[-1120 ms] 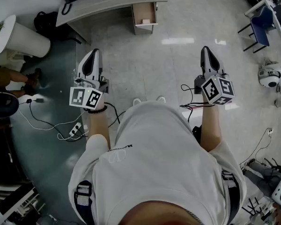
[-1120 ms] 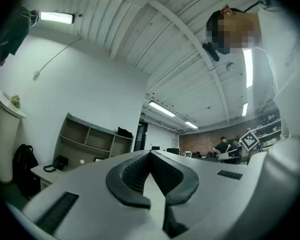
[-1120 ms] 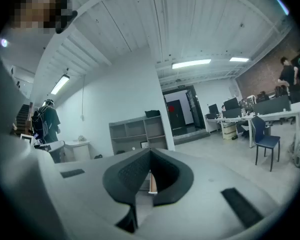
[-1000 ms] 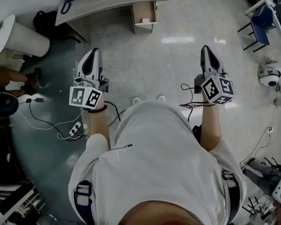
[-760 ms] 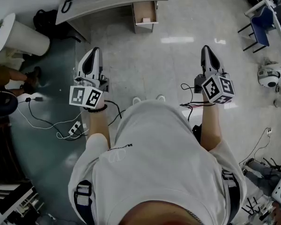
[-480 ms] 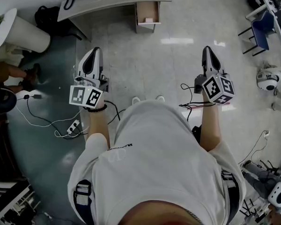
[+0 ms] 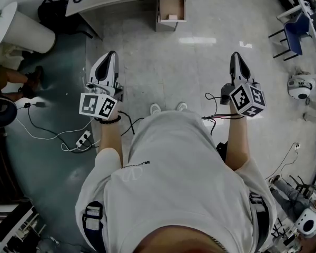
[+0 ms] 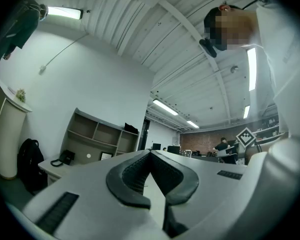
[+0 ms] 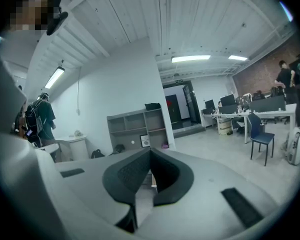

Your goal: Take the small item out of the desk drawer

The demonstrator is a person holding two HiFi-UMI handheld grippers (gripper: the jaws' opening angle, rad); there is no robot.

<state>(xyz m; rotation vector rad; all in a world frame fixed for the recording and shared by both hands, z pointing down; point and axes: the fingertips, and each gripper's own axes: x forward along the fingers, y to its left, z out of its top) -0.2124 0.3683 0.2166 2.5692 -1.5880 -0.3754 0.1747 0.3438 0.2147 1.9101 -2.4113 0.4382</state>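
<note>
This is an open-plan office. Ahead of the right claw (image 9: 150, 153), an open shelf unit (image 9: 139, 128) stands against a white wall. To that claw's right are rows of desks with monitors (image 9: 250, 106), a blue chair (image 9: 261, 135) and a brick wall (image 9: 267, 66), with strip lights (image 9: 191, 58) overhead. A desk phone (image 8: 64, 158) sits left of the left claw (image 8: 150, 154).

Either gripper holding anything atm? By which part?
Nothing held. The left gripper and right gripper both have jaws closed together on nothing, short of the open drawer.
</note>
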